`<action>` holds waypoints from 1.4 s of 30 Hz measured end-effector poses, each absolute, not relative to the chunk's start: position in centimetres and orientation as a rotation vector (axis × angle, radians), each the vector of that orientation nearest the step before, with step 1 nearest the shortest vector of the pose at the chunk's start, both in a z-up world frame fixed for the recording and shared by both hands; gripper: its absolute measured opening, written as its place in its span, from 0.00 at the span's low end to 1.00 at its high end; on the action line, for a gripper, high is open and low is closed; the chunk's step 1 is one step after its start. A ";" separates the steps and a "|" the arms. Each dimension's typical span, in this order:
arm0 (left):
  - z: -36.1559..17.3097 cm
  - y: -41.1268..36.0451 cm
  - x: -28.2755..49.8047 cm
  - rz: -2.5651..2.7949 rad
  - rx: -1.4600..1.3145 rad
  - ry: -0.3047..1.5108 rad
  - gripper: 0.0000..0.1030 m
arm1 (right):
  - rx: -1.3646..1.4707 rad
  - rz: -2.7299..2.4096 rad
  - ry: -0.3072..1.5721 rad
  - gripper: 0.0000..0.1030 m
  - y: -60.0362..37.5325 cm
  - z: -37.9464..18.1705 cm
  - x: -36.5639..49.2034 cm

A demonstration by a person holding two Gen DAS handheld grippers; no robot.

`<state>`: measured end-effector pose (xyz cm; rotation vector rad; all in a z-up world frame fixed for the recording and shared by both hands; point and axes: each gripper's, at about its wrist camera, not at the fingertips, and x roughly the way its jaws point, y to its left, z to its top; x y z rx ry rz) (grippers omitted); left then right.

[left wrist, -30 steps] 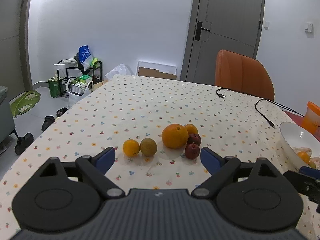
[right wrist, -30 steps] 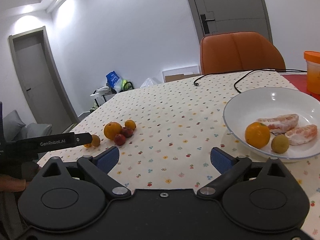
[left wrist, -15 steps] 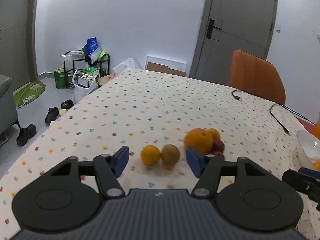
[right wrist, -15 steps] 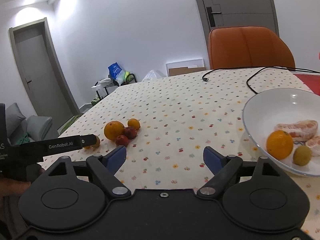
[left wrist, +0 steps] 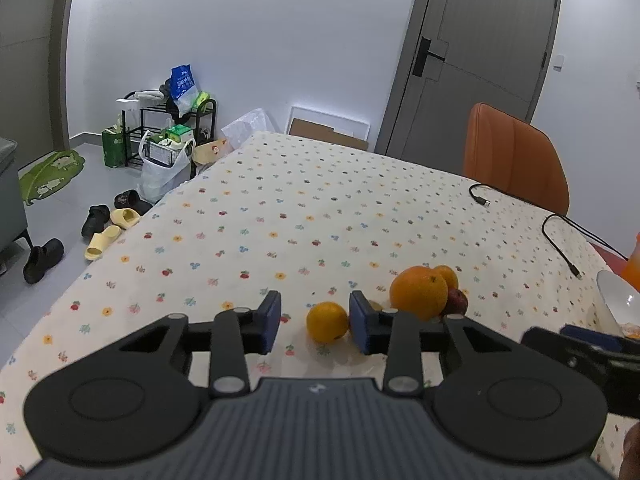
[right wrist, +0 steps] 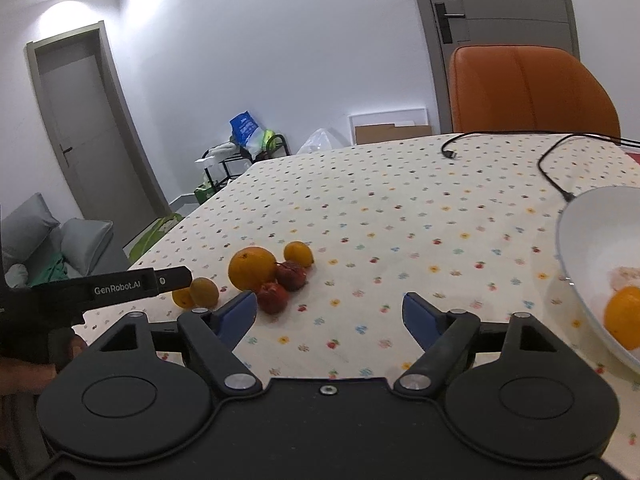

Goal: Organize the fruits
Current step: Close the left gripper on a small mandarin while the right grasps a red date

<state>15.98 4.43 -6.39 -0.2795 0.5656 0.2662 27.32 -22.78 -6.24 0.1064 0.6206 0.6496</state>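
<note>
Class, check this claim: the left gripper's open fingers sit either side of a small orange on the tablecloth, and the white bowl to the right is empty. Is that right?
Not quite. The white bowl is not empty: the right wrist view shows an orange and pale fruit pieces in it. The left gripper does straddle the small orange on the tablecloth.

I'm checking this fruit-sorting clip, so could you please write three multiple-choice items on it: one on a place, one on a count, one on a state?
1. Where is the small orange?
A. In the bowl
B. Between the left hand-held gripper's fingers
C. On the chair

2. How many dark red fruits lie beside the large orange?
A. Two
B. Four
C. None

3. What state is the right hand-held gripper in?
A. Shut on a fruit
B. Shut and empty
C. Open and empty

Answers: 1 B, the blue pads flank it on the tablecloth. 2 A, the right wrist view shows one red fruit and another. 3 C, its fingers stand wide apart over bare cloth.
</note>
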 end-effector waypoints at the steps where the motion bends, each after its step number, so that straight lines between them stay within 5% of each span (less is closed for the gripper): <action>1: -6.5 4.5 15.9 0.264 -0.281 0.570 0.35 | 0.106 0.654 0.622 0.76 -22.5 -6.3 27.4; 11: -7.5 5.0 16.8 0.233 -0.291 0.590 0.33 | 0.084 0.688 0.651 0.68 -19.6 -6.9 28.0; 15: -7.6 5.2 17.3 0.216 -0.291 0.590 0.22 | 0.084 0.687 0.661 0.65 -19.1 -7.0 28.3; 27: -6.7 6.1 16.8 0.222 -0.303 0.572 0.22 | 0.069 0.691 0.696 0.49 -16.6 -7.7 29.3; 31: -6.4 6.0 16.5 0.232 -0.296 0.574 0.22 | 0.067 0.690 0.692 0.38 -16.2 -8.0 29.2; 33: -6.2 5.9 16.3 0.235 -0.292 0.571 0.22 | 0.049 0.688 0.686 0.22 -15.9 -8.1 29.1; 42: -5.2 3.7 15.8 0.211 -0.259 0.559 0.22 | 0.093 0.679 0.657 0.21 -17.9 -7.2 28.7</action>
